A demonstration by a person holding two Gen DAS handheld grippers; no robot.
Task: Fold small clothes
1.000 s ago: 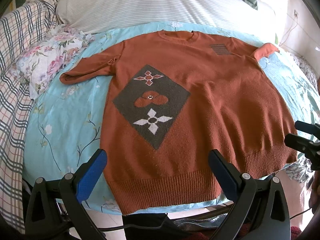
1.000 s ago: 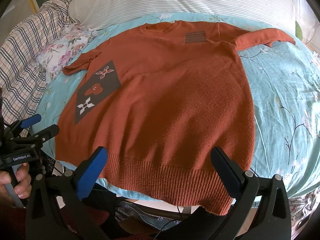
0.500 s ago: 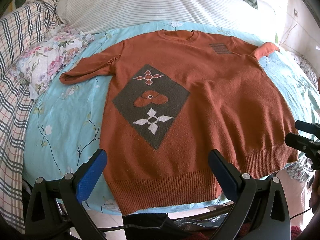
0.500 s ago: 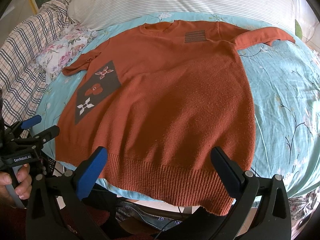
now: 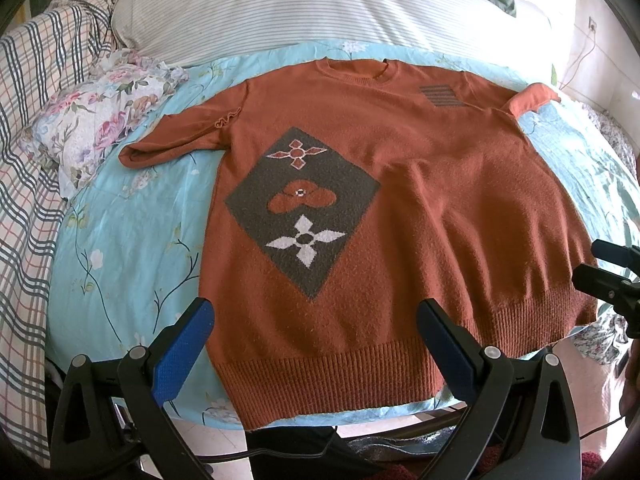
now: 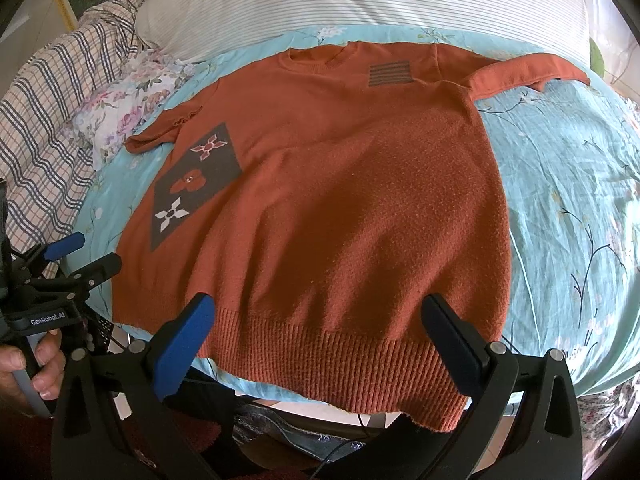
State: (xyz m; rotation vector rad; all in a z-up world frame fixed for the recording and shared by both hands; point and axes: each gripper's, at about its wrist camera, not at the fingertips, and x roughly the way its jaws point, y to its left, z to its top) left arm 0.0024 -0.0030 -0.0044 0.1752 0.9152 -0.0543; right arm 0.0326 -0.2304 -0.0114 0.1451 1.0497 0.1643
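Bed [image 5: 120,240], light blue floral sheet: it carries the whole job. Striped pillow [image 5: 300,12] at the far edge, plaid blanket [image 5: 28,140] and a small floral cloth [image 5: 92,120] at far left.

Orange sweater [image 5: 420,200]: lies face up and spread flat mid-bed, collar far, ribbed hem [image 5: 340,376] near and hanging just over the near edge of the bed. Left sleeve [image 5: 172,144] stretched out on the sheet; right sleeve [image 6: 524,72] out to the far right. No fold in it yet, so you are at the very start; both sleeves and the body are left to do.

Left gripper [image 5: 316,344]: jaws spread wide, empty, held above the hem near its left part, not touching it.

Right gripper [image 6: 320,340]: jaws likewise released and empty, above the hem toward the right corner.

Against the frames from half a second and a second ago: practically no difference. Sweater lies the same, and both of your grippers hold the same spot, equally wide.
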